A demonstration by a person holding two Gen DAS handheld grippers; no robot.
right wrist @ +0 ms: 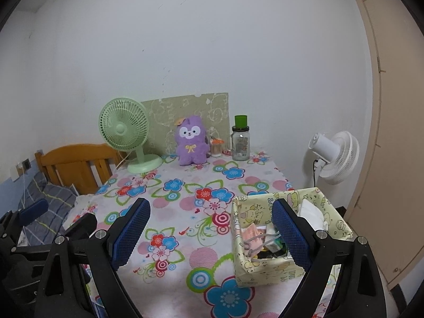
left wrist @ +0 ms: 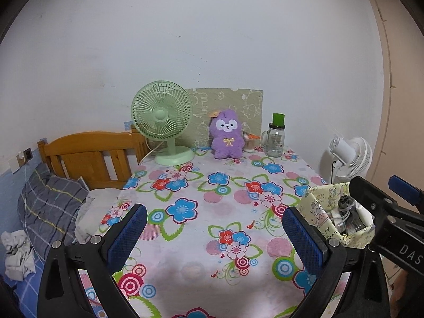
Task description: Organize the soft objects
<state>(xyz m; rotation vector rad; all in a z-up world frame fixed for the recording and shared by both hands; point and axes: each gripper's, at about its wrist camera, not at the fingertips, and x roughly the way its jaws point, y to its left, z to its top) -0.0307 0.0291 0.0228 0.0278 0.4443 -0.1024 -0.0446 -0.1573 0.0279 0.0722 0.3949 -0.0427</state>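
White wall backs a bench [left wrist: 201, 273] w/ a floral-print cloth. Left wrist view: left gripper [left wrist: 214, 233] hangs over the near bench edge, blue-padded fingers [left wrist: 127, 234] spread wide, nothing between them. Fuzzy purple plush toy w/ white face [left wrist: 227, 134] sits upright at the far edge, against a pale green patterned board [left wrist: 225, 103]. Mint-green desk fan [left wrist: 165, 122] stands just left of it; clear glass jar w/ green cap [left wrist: 276, 137] to its right. Yellow cartoon-print cardboard box [left wrist: 322, 216] sits on the bench's right side, small items inside. Wooden bed headboard [left wrist: 87, 153] and grey plaid pillow [left wrist: 50, 206] lie off to the left; white floor fan [left wrist: 349, 156] at right.

Right wrist view: right gripper [right wrist: 210, 234] also empty, fingers [right wrist: 131, 234] wide apart; the right-hand finger overlaps the box [right wrist: 265, 273] in view, contact unclear. Plush toy [right wrist: 191, 141] is well apart, at the far edge between desk fan [right wrist: 127, 135] and jar [right wrist: 240, 140]. Left gripper [right wrist: 34, 212] shows at lower left.
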